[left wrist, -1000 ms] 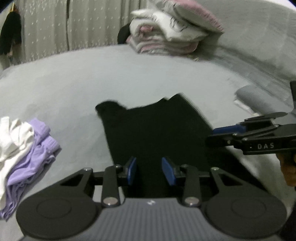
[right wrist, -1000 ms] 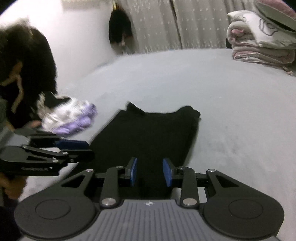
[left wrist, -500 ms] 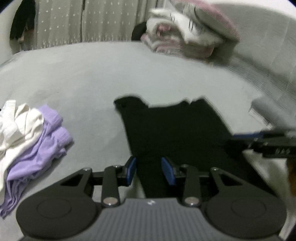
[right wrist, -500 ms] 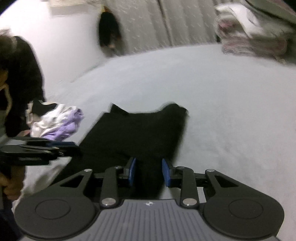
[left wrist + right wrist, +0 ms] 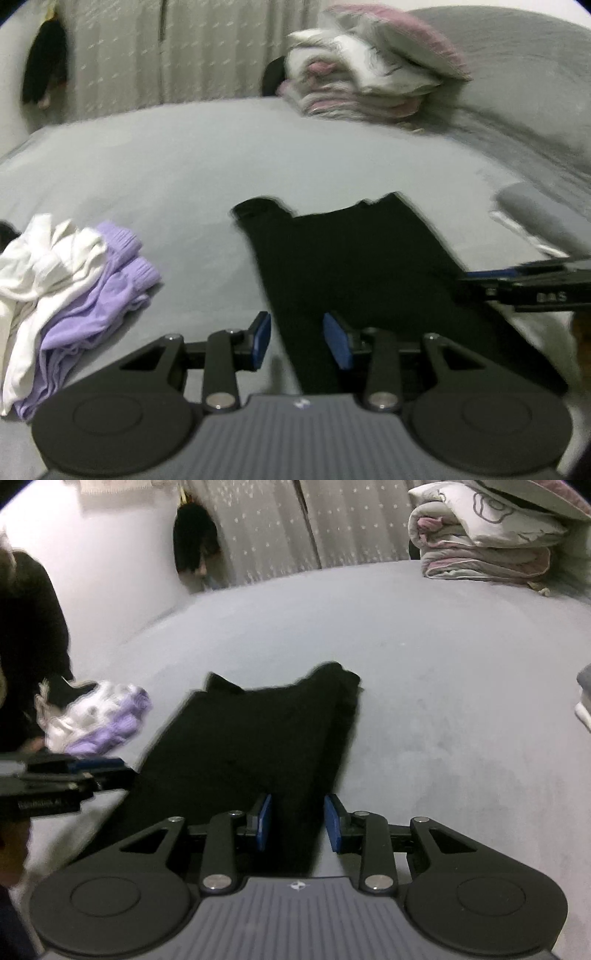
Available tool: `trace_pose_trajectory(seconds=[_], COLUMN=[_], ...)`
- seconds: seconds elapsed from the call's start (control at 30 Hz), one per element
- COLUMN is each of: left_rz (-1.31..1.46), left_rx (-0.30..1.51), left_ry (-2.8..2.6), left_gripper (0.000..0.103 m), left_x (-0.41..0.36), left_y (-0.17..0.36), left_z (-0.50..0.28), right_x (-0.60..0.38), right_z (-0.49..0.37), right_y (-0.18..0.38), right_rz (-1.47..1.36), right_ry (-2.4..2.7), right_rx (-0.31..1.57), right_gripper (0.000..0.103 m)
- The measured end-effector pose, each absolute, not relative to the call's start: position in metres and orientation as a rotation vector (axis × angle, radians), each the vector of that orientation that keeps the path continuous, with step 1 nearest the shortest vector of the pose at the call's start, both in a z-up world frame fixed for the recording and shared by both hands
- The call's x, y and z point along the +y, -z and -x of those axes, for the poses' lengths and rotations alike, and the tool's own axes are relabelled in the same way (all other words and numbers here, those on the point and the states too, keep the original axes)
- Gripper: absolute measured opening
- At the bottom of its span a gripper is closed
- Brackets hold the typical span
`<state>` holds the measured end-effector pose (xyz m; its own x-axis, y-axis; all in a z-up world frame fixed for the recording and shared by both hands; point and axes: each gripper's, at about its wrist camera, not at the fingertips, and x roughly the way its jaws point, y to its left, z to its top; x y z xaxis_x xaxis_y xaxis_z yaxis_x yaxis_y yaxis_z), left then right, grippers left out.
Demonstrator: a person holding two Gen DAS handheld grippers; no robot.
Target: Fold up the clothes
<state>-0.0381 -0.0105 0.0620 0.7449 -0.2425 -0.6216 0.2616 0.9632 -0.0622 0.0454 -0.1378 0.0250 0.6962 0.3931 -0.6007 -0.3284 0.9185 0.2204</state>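
One grey bed (image 5: 207, 173) — dotted curtains (image 5: 306, 528), stacked bedding (image 5: 484, 542) behind

Black garment laid flat on grey bed sheet, pile of unfolded clothes beside it.
The black fabric garment (image 5: 354, 266) (image 5: 255, 738) lay spread out flat, long and narrow, far end showing a notched edge with one bunched corner. The rumpled white cloth (image 5: 44, 258) and the lilac ribbed-cuff knit garment (image 5: 99, 306) (image 5: 107, 727) sat heaped together, unfolded, well apart from the black piece, on its left in both views.
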Motion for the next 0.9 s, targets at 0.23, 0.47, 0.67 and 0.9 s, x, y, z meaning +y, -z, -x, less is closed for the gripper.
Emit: trace_pose_trajectory(seconds=[0.23,0.47,0.67,0.9], left_rz=[-0.075,-0.046,-0.006,-0.079], left_rx=[0.720,0.753,0.738,0.649], left_ry=[0.332,0.288,0.263,0.358], left_gripper=[0.036,0.041,0.041,0.044], left_x=[-0.032,-0.011,0.002,-0.017], left_y=[-0.045,-0.034,-0.042,-0.060], left_z=[0.060,0.058,0.062,0.077], right_x=[-0.107,-0.142,-0.184,-0.174], right_z=[-0.020,-0.024,-0.026,-0.006], right_y=[-0.020,-0.019,-0.020,-0.038], right_rz=[0.054,-0.005,-0.069,-0.023], right_ry=[-0.516,-0.415,-0.271,-0.389], right_rx=[0.675,0.717,0.738,0.606], right_gripper=[0.031,0.031,0.031,0.031])
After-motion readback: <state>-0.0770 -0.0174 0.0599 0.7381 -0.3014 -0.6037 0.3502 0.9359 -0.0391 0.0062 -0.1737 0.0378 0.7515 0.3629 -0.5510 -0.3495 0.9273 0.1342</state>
